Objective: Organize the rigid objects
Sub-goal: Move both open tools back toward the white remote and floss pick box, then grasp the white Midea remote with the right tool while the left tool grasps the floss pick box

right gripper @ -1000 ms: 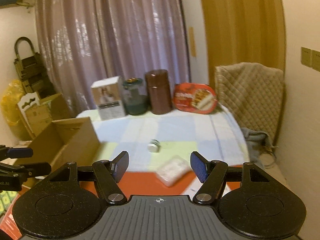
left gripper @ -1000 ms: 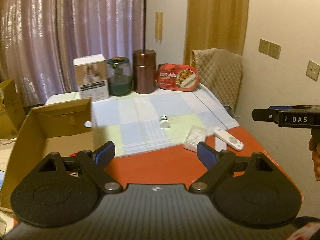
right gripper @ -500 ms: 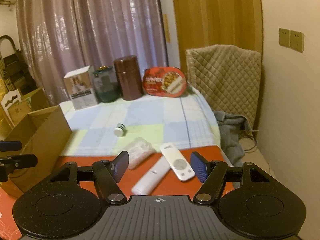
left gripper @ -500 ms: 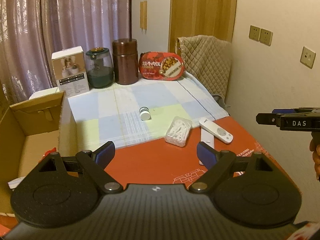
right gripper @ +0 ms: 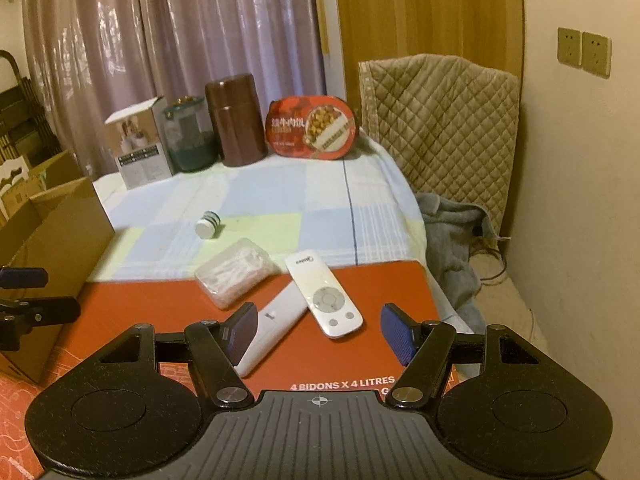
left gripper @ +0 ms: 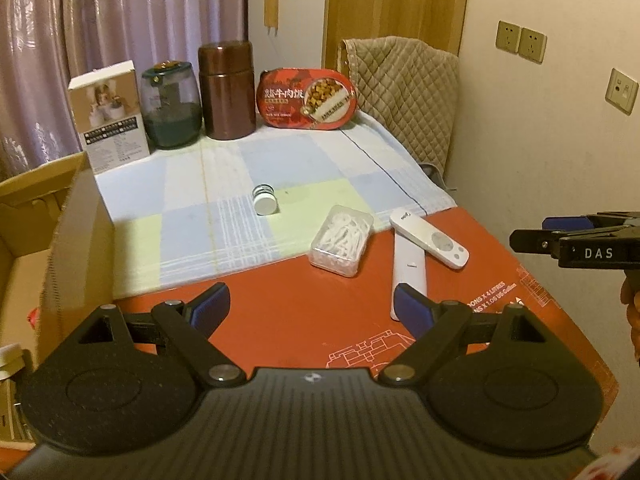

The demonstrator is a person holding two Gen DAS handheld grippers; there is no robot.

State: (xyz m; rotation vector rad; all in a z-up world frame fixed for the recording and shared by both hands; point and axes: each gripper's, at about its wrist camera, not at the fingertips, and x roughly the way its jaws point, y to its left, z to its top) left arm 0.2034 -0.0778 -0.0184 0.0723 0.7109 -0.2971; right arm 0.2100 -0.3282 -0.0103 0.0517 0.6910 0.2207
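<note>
Left hand-held gripper (left gripper: 311, 303): jaws stood wide apart, nothing between them, above the red sheet (left gripper: 280, 320) on the surface. Right hand-held gripper (right gripper: 319, 332): jaws also parted and empty, above the same sheet, close to the two remotes.

On the red sheet: a short white remote (right gripper: 325, 298) lying partly across a longer white remote (right gripper: 272, 328), touching it. Just beside them, a clear plastic box (left gripper: 342, 240) of white picks, straddling the edge of the checked cloth (left gripper: 200, 216). Further back on the cloth, well apart, a small white-capped bottle (left gripper: 265, 200) on its side.

Along the far edge: a white carton (left gripper: 108, 114), a glass jar (left gripper: 171, 106), a brown canister (left gripper: 227, 90), and a red food pack (left gripper: 306, 98) stood on edge. At the left, an open cardboard box (left gripper: 60, 232).
</note>
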